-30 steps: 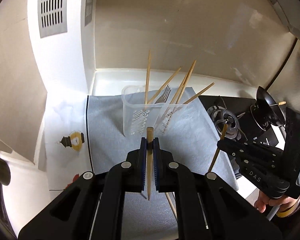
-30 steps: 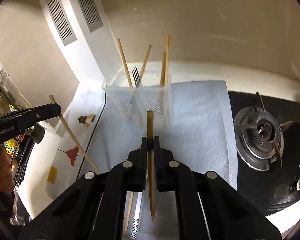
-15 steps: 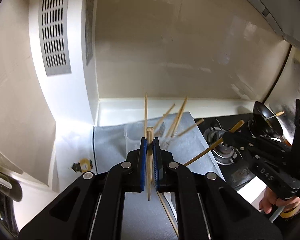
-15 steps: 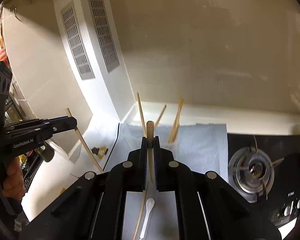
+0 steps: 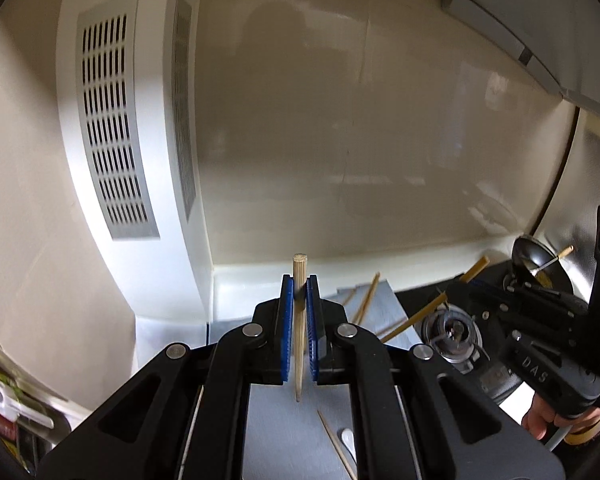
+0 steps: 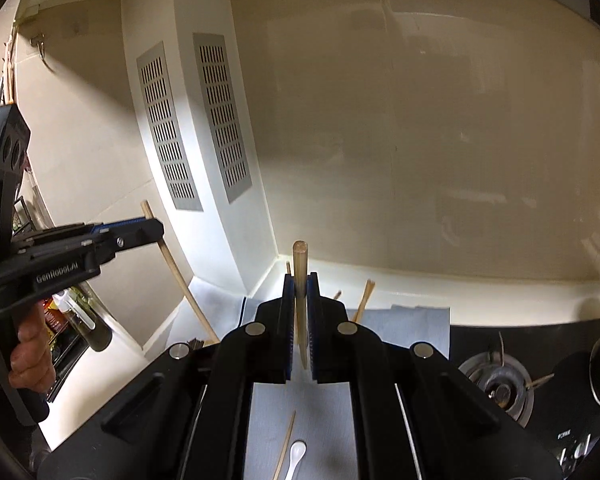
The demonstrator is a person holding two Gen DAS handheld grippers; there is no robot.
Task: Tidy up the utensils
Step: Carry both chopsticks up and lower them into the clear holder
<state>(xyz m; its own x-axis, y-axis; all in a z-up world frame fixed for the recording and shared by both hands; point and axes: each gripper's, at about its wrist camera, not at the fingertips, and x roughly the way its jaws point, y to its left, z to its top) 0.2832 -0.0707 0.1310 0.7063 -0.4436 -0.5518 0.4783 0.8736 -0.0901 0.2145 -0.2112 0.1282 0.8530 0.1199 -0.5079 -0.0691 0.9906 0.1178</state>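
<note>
Here, room: both grippers were raised above the mat (image 6: 412, 326), facing the bare cream wall (image 5: 340, 140).
Edges: the wall met the counter ledge (image 6: 460, 292) just beyond the mat; a vented column (image 5: 112, 132) stood at the left corner; the stove (image 6: 496, 380) bordered the mat on the right.
Left gripper (image 5: 299, 292): its blue pads were closed tight on a chopstick (image 5: 299, 320).
Left chopstick axis: roughly upright between the pads, blunt end up above the fingertips, thin end down over the mat.
Right gripper (image 6: 299, 292): also pinched shut on a second chopstick (image 6: 300, 288).
Right chopstick axis: near upright, blunt end up, tip down; from the left wrist view it slanted, blunt end up and to the right.
Others: several chopstick ends (image 6: 363, 300) showed behind the right gripper's fingers; what held them was hidden.
Mat: a loose chopstick (image 6: 285, 444) and a white spoon (image 6: 296, 456) lay side by side, near the camera.
</note>
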